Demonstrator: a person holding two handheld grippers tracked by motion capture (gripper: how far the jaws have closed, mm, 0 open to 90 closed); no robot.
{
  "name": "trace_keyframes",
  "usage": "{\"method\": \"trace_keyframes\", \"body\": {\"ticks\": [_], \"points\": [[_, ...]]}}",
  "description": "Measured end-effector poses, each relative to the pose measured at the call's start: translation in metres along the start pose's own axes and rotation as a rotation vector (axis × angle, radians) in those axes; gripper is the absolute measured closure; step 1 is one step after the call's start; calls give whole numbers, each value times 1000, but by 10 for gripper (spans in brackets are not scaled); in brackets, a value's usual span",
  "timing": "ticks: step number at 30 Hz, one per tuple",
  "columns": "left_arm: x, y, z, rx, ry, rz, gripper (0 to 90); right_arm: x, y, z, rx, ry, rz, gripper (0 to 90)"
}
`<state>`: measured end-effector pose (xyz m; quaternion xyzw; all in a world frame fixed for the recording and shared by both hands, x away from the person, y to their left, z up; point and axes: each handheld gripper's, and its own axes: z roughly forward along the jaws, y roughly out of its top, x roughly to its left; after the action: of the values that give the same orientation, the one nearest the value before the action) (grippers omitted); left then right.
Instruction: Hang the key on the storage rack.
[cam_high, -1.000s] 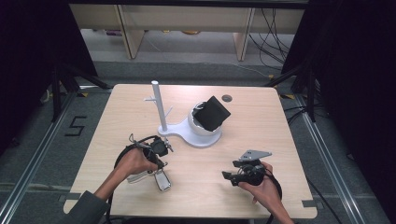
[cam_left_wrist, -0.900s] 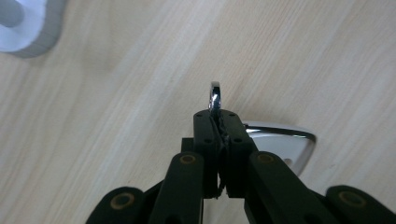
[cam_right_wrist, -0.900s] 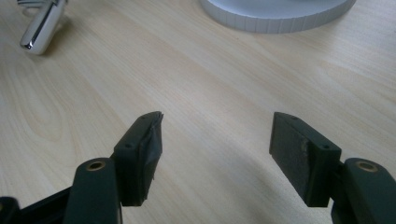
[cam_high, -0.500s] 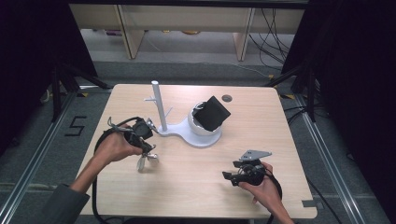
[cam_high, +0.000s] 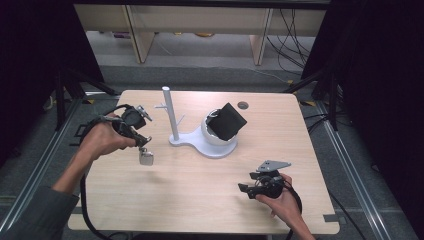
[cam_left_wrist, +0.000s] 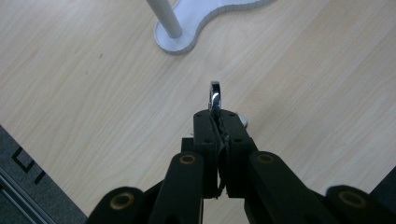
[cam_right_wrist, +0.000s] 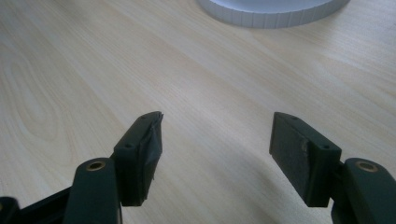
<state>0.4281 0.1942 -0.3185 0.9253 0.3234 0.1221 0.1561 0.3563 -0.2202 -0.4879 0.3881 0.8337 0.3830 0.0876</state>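
My left gripper (cam_high: 144, 142) is lifted above the table's left side, left of the white post (cam_high: 168, 112). Its jaws are shut on a small silver metal piece (cam_high: 146, 158) that hangs below them, clear of the wood. In the left gripper view the piece's shiny loop (cam_left_wrist: 215, 95) pokes out past my shut left gripper (cam_left_wrist: 218, 116). The post rises from a white base (cam_high: 192, 142) that also carries a white dome with a black square block (cam_high: 227, 121). My right gripper (cam_high: 244, 188) sits low at the front right, open, with nothing between its fingers (cam_right_wrist: 144, 144).
The wooden table (cam_high: 200, 200) has a small round hole (cam_high: 243, 105) near its far edge. Short pegs stick out of the post near its top. A black cable trails from the left hand over the table's front left edge. Dark floor and frame rails surround the table.
The left hand has risen and moved left and away from the front edge, lifting the silver piece off the table. The right hand has stayed put.
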Motion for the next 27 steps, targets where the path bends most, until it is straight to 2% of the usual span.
{"method": "trace_keyframes", "body": {"ticks": [4,9,10,12,18,20,22,23,24,27], "points": [[10,3,-8,7,7,-32,865,0,1,0,-1,1,-2,354],[21,10,-14,6,30,-54,866,0,0,0,2,4,-6,354],[23,12,-14,-16,42,-43,866,0,0,0,1,6,-6,354],[27,16,-16,-15,49,-51,865,1,0,1,7,12,-4,354],[40,27,-20,-29,85,-98,866,1,0,1,4,14,-4,354],[41,31,-21,-19,84,-132,866,1,0,0,5,7,-2,354],[44,35,-21,-15,83,-133,865,1,0,1,3,12,-7,354],[46,36,-20,-27,88,-118,865,1,0,1,14,16,1,354],[47,38,-21,-20,89,-145,865,1,0,1,12,16,-7,354],[49,43,-21,-14,98,-157,866,2,0,2,15,14,-11,354]]}}
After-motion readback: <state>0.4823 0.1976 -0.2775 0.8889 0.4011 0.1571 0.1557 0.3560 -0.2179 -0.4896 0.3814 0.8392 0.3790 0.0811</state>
